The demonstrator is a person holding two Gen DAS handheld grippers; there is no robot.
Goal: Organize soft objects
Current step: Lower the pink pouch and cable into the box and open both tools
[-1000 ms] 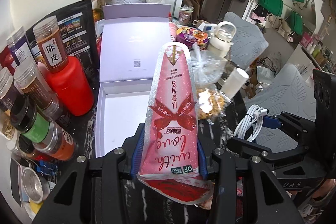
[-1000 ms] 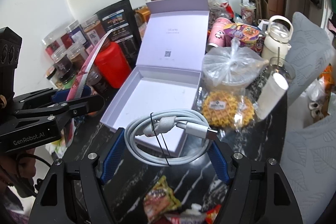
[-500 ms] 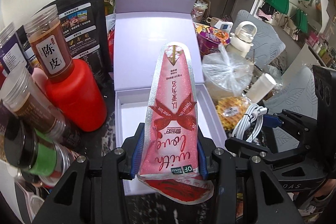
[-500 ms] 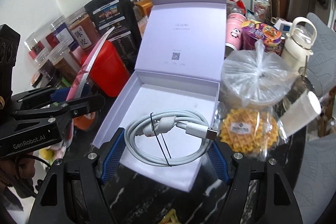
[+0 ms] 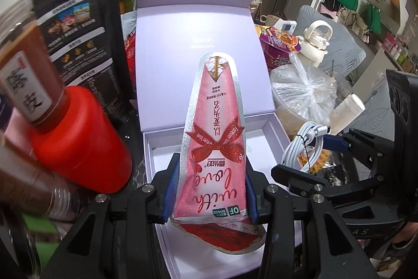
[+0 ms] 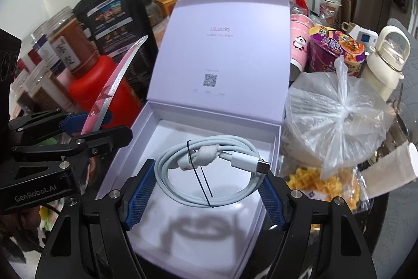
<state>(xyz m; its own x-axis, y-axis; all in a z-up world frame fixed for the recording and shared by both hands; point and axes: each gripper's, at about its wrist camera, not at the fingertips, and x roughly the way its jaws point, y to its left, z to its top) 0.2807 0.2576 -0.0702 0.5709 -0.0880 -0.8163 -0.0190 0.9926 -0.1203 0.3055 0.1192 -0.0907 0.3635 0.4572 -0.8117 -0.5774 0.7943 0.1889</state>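
Both grippers nearer open box [image 6: 271, 148], left fingers [image 5: 171, 184] clamp pouch [image 5: 214, 137], right fingers [image 6: 139, 194] seemingly grip cable [image 6: 209, 169]

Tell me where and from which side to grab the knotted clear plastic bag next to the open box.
Grip the twisted neck just below the knot of the clear plastic bag, coming from above. The knot stands at the top, gathered narrow enough for two fingers, while the bulging body below looks too wide and slack. The purple cup and cream kettle crowd its far side.
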